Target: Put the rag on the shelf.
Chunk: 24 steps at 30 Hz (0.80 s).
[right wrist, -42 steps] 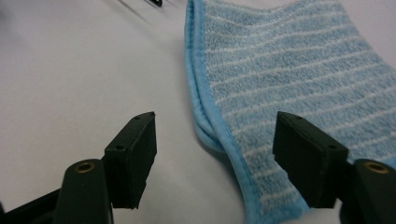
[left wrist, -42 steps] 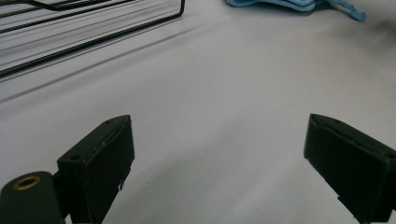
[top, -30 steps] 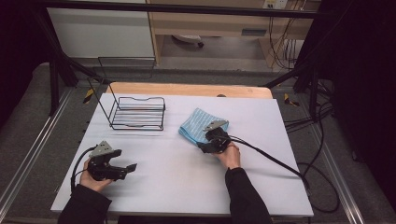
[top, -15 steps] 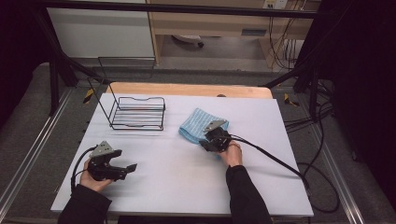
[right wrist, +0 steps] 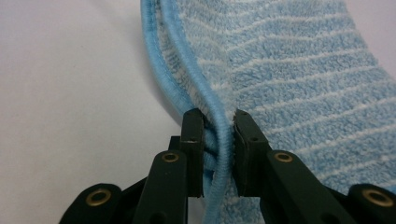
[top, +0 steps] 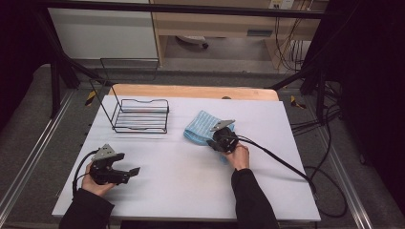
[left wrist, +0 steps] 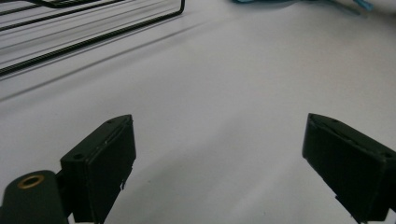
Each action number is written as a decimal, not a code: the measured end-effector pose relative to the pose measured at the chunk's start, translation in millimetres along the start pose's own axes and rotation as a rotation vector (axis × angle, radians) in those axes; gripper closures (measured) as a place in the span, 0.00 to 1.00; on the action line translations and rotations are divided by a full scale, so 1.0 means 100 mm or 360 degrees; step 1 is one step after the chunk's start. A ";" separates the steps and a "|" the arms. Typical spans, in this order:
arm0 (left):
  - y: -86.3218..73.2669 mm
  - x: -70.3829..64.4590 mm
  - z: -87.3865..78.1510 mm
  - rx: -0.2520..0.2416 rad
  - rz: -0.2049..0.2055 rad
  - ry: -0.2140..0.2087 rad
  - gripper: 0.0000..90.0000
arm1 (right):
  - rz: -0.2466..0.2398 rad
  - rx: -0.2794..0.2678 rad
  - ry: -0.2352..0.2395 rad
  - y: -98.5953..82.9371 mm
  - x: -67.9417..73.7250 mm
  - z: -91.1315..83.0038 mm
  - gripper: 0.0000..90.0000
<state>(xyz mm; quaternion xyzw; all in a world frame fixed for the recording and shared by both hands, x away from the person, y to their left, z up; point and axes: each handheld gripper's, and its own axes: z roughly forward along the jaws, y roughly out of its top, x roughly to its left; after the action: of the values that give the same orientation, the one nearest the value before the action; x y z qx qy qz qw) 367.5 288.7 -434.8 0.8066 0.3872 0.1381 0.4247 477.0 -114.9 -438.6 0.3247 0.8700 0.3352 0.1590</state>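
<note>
Right gripper (right wrist: 218,135) jaws pinching blue towel (right wrist: 299,70) hem; left gripper (left wrist: 219,158) jaws spread, empty.

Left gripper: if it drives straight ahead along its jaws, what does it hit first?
The left gripper is open over the bare white table top. Ahead is free surface; farther on lies the folded blue striped towel, with the black wire rack off to one side. Depth is unclear.

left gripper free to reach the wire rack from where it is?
Probably yes. The left gripper is open and holds nothing, and only bare table lies between it and the wire rack. The right gripper is off to the side, shut on the blue towel's edge.
</note>
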 end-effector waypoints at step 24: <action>0.01 -0.01 0.00 0.0003 0.0004 0.0003 0.11 | 0.0161 0.0035 0.0182 -0.05 0.68 -0.26 0.85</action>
<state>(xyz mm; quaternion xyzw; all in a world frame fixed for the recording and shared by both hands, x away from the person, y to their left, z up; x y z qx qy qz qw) 367.1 287.2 -434.3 0.8074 0.3868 0.1389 0.4234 411.5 -84.4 -426.6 0.3503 0.8638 0.3512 0.0884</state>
